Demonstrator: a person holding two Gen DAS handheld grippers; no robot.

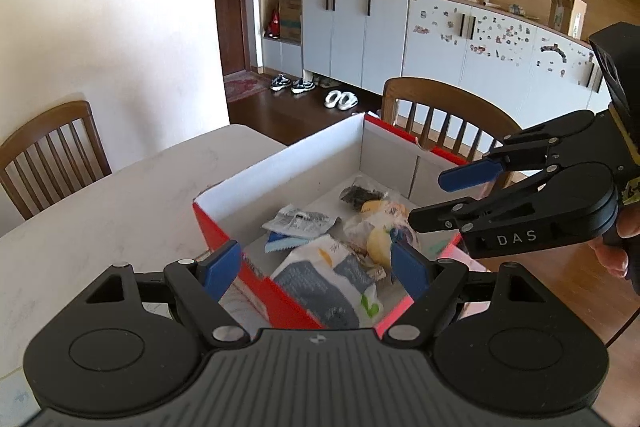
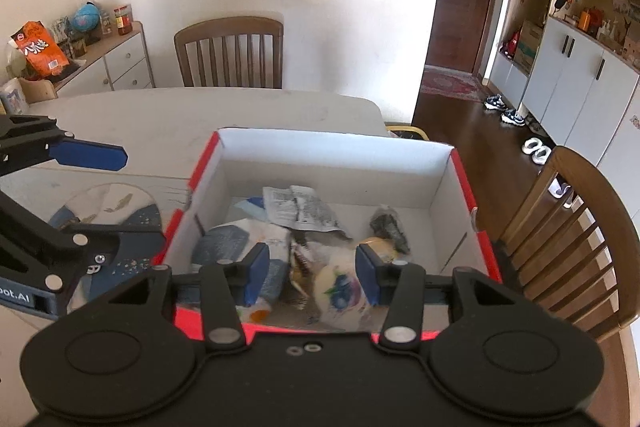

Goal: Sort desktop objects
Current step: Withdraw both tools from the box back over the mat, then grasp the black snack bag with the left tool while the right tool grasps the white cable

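1. Both grippers hang over the red-and-white box [image 2: 440,183], jaws parted wide, nothing held in either.
2. Left gripper [image 1: 316,267]: its jaws straddle the box's near corner, one blue pad outside the wall, the other over the contents. Right gripper [image 2: 310,271]: both pads sit just above the heap inside.
3. Box contents, between and just beyond the right jaws: a white-and-grey pouch [image 2: 236,251], a printed foil sachet [image 2: 300,207], a dark wrapper [image 2: 390,225], a yellowish round item [image 2: 380,247], a clear bag with a blue print [image 2: 340,291]. All loose, overlapping.
4. Outside the box, beside the left jaws: a round patterned plate [image 2: 116,199] on the table [image 2: 160,115].
5. Judgement: looks like a drop-off step just finishing. Next move probably calls for lifting clear of the walls and going for the plate.
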